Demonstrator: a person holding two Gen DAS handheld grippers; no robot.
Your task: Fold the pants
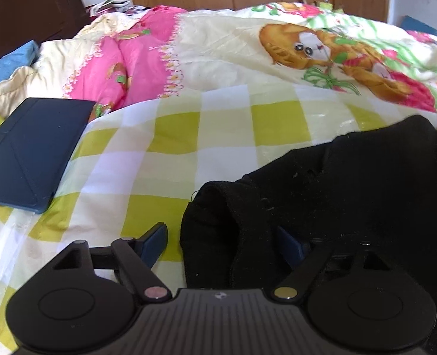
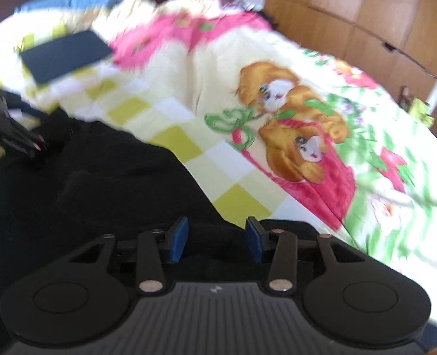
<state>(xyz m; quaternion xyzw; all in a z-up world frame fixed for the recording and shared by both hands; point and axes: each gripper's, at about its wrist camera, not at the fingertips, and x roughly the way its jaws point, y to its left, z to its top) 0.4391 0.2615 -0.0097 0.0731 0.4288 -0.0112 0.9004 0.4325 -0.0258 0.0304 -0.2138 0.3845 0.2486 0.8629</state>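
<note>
The black pants [image 1: 337, 195] lie bunched on the yellow-and-white checked sheet [image 1: 165, 148] of the bed. In the left wrist view my left gripper [image 1: 221, 242] is open, its jaws wide apart, and a folded edge of the pants lies between them, over the right finger. In the right wrist view, which is blurred, the pants [image 2: 94, 183] fill the lower left. My right gripper [image 2: 217, 238] is open just above the pants' edge, with nothing between its blue pads. The left gripper [image 2: 14, 139] shows dimly at the far left.
A dark blue tablet case [image 1: 29, 151] lies on the sheet at left; it also shows in the right wrist view [image 2: 64, 54]. A cartoon-print quilt [image 1: 307, 47] covers the far side of the bed. Wooden wardrobes [image 2: 366, 14] stand behind.
</note>
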